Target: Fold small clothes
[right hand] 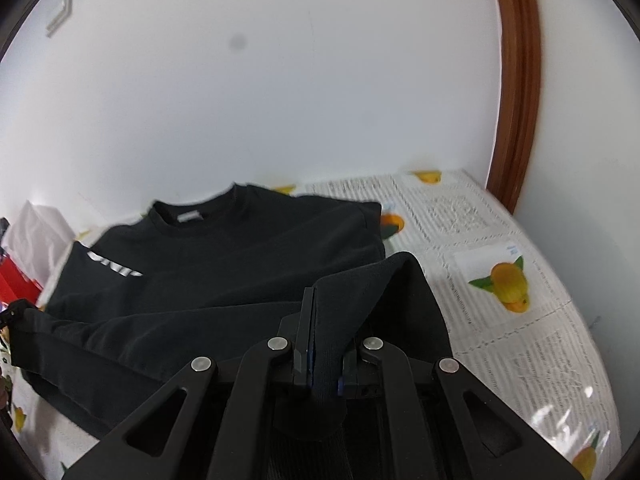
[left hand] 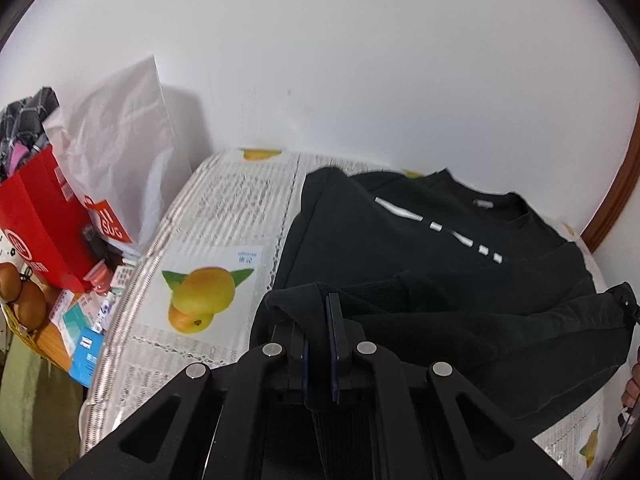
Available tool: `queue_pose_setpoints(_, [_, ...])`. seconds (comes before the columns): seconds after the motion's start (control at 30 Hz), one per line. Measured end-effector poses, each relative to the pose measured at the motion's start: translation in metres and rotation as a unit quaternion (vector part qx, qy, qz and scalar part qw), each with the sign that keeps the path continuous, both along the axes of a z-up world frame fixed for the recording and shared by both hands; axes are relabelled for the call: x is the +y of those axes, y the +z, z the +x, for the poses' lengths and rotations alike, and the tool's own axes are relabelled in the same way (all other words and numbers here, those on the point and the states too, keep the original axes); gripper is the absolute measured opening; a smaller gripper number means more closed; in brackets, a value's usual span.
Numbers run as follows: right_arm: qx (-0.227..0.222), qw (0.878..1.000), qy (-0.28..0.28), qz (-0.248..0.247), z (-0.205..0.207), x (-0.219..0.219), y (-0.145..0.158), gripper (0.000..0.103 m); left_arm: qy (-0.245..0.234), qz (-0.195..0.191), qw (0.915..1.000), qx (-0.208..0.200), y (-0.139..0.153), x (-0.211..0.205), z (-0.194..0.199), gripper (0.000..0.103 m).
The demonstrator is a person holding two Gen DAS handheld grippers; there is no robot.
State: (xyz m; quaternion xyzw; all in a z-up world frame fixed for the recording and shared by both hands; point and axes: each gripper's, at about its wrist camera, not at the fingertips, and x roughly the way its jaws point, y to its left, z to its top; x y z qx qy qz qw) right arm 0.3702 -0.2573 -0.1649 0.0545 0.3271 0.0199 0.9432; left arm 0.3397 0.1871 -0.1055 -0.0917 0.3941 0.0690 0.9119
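A black sweatshirt (left hand: pixel 420 240) with white chest lettering lies on a table covered by a fruit-print cloth (left hand: pixel 216 216). It also shows in the right wrist view (right hand: pixel 240 264), collar toward the wall. My left gripper (left hand: pixel 318 320) is shut on a fold of the sweatshirt's lower edge at its left side. My right gripper (right hand: pixel 326 336) is shut on the black fabric at the right side, lifted into a peak. Both hold the hem raised above the table, sleeves folded across the body.
A red paper bag (left hand: pixel 44 224), a white bag (left hand: pixel 120 140) and small packets (left hand: pixel 84 320) crowd the left end of the table. A white wall stands behind. A brown door frame (right hand: pixel 516 80) is at the right. The cloth (right hand: pixel 500 280) is bare to the right of the sweatshirt.
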Motion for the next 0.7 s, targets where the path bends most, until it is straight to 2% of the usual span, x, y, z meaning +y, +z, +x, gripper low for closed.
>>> queue_pose_setpoints(0.2, [0.040,0.999,-0.017,-0.006,0.024,-0.002,-0.027,0.012,-0.002,-0.009,0.9999,0.012,-0.009,0.001,0.009,0.010])
queue_pose_setpoints(0.33, [0.057,0.998,-0.023,-0.003,0.023,-0.008,-0.028,0.033,-0.010,-0.001,0.9998,0.017,-0.010,-0.001,0.009,0.015])
queue_pose_setpoints(0.37, [0.059,0.998,-0.019,-0.002,0.020,-0.010,-0.026,0.037,-0.014,-0.003,0.9998,0.016,-0.009,-0.001,0.006,0.019])
queue_pose_setpoints(0.5, [0.059,0.998,0.009,0.002,-0.004,-0.019,-0.012,0.043,-0.025,-0.019,0.9995,0.008,-0.002,0.002,-0.008,0.043])
queue_pose_setpoints(0.6, [0.042,0.999,0.030,-0.002,-0.034,-0.029,0.002,0.046,-0.037,-0.044,0.9983,0.009,0.002,0.006,-0.024,0.050])
queue_pose_setpoints(0.7, [0.019,1.000,0.019,-0.002,-0.063,-0.044,0.010,0.048,-0.045,-0.053,0.9975,0.006,0.002,0.011,-0.043,0.050])
